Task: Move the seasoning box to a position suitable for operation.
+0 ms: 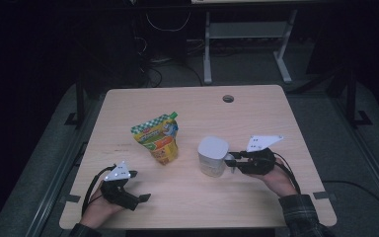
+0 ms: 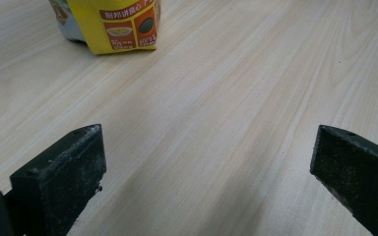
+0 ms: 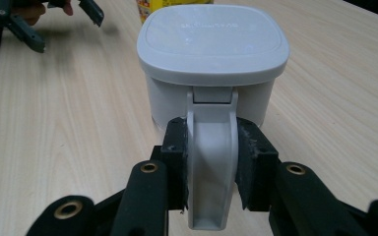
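A white lidded mug (image 1: pixel 212 155) stands on the wooden table (image 1: pixel 192 106), right of centre. My right gripper (image 1: pixel 233 160) is shut on the mug's handle (image 3: pixel 211 162), with a black pad pressed on each side of it. The mug's flat square lid (image 3: pixel 212 42) fills the upper part of the right gripper view. A yellow and green spouted pouch (image 1: pixel 159 138) stands upright left of the mug. My left gripper (image 1: pixel 140 185) rests near the front left of the table, jaws wide open over bare wood, with the pouch's base (image 2: pixel 113 27) ahead of it.
A round cable hole (image 1: pixel 228 98) sits near the table's far edge. Beyond the table stand a white desk frame (image 1: pixel 246 34) and loose cables on the dark floor. The other hand's gripper (image 3: pixel 54 17) appears at the top left of the right gripper view.
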Motion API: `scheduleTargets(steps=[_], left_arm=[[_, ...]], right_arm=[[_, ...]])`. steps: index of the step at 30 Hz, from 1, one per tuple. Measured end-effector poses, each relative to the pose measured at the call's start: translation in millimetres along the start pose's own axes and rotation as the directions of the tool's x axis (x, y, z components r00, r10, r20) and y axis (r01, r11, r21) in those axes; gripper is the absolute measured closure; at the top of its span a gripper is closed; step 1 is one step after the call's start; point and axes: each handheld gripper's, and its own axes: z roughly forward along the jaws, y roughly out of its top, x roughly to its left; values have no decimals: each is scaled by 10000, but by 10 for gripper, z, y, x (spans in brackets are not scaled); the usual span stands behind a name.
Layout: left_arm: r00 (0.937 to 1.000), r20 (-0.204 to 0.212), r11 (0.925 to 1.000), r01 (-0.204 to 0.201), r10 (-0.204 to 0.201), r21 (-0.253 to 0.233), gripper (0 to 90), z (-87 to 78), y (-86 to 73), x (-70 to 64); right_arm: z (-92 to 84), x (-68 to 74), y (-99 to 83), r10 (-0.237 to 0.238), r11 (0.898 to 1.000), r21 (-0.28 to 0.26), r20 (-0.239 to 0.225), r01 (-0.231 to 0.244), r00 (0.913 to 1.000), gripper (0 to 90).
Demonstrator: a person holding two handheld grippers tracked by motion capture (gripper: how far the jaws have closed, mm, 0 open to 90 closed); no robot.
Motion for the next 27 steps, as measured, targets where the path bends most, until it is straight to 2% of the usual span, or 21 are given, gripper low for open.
scheduleTargets(steps=[17, 23, 27], left_arm=[[9998, 71, 9998, -172, 172, 80, 0, 3, 4, -14], [9999, 133, 9999, -110, 109, 79, 0, 11, 4, -23], [9999, 156, 9999, -74, 73, 78, 0, 19, -1, -18]], right_arm=[[-130, 280, -83, -307, 9995, -77, -527, 303, 9981, 686], [-158, 383, -128, -411, 9992, -27, -877, 410, 9953, 685], [-163, 417, -142, -435, 9990, -7, -917, 436, 9948, 685]])
